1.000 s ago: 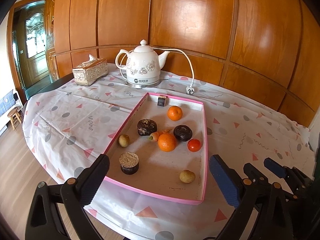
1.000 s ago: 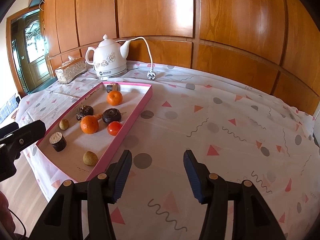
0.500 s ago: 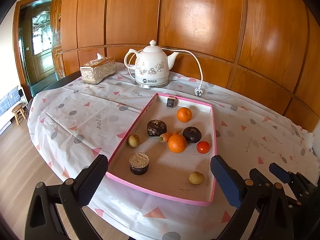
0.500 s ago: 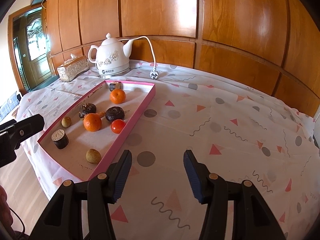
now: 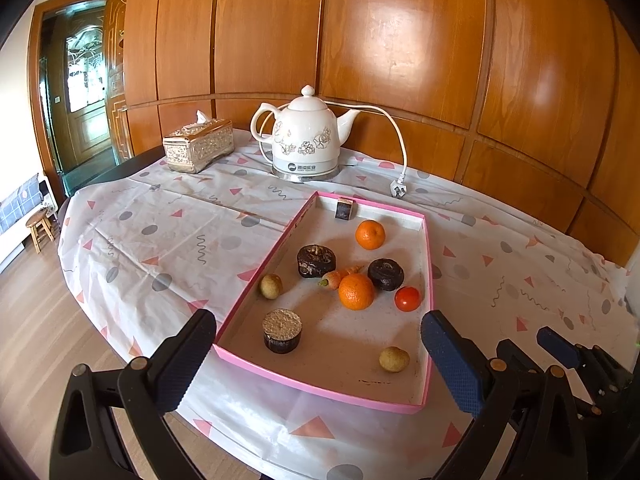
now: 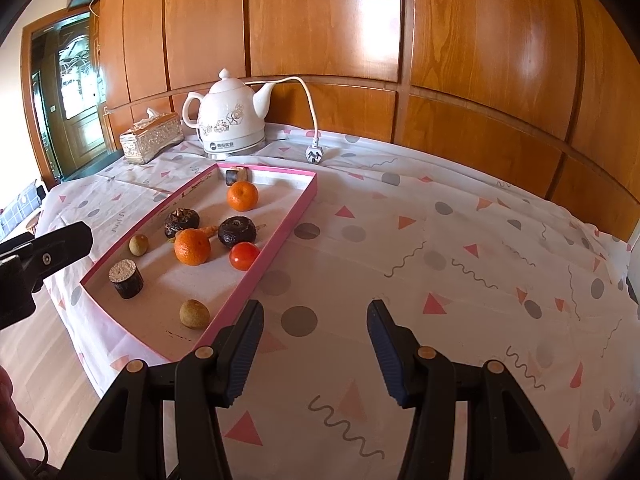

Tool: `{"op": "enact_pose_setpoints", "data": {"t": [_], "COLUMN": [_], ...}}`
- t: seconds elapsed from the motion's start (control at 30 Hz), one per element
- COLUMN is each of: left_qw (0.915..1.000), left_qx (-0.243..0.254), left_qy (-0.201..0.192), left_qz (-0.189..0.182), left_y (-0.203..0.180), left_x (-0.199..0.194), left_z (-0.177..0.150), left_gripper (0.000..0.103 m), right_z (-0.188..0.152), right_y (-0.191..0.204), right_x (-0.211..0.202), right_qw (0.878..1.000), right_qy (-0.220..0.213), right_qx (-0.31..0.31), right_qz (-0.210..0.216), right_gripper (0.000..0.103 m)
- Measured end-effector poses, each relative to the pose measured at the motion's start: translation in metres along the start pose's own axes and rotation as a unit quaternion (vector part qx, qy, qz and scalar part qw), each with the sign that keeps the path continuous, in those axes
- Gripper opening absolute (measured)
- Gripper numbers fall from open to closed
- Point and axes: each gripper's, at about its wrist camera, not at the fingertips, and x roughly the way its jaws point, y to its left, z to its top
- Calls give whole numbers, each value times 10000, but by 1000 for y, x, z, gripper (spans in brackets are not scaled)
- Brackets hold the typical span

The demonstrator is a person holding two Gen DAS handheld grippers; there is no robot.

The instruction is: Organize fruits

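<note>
A shallow pink-rimmed tray [image 5: 320, 390] lies on the patterned tablecloth. In it are two oranges [image 5: 370, 234] [image 5: 356, 291], a red tomato [image 5: 407, 299], a small carrot [image 5: 338, 276], two small yellowish fruits [image 5: 271, 286] [image 5: 394, 359], two dark round cakes [image 5: 316, 260] [image 5: 385, 274], a dark cylinder with a golden top [image 5: 281, 335] and a small dark block [image 5: 344, 209]. My left gripper [image 5: 316, 320] hovers open before the tray's near end, holding nothing. My right gripper [image 6: 315, 312] is open over bare cloth to the right of the tray [image 6: 276, 246].
A white flowered kettle [image 5: 306, 140] with its loose plug [image 5: 399, 189] and a silver tissue box [image 5: 198, 146] stand at the back against the wood-panelled wall. The table's rounded edge drops to wooden floor at the left, where a small stool [image 5: 40, 228] stands.
The left gripper has shifted slightly, so the tray sits a little further right and lower in its view. The right gripper has stayed still. Nothing in the tray has moved.
</note>
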Motion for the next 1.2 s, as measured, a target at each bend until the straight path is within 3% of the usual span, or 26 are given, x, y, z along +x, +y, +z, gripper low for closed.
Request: {"op": "enact_pose_setpoints", "data": {"t": [0.9, 1.2], "left_qw": [9998, 9999], "left_qx": [37, 37], "left_qy": [-178, 2], "left_qz": [67, 118], "left_y": [-1, -1], "left_x": [-7, -1], "left_z": [1, 0], "left_gripper": [103, 103], "right_z": [-1, -3], "right_y": [6, 6], "right_x": [-2, -1], "right_qw": [10000, 10000], "right_qy": [-47, -29], "right_qx": [-77, -90], "right_qz": [-1, -4], "right_gripper": [55, 55]}}
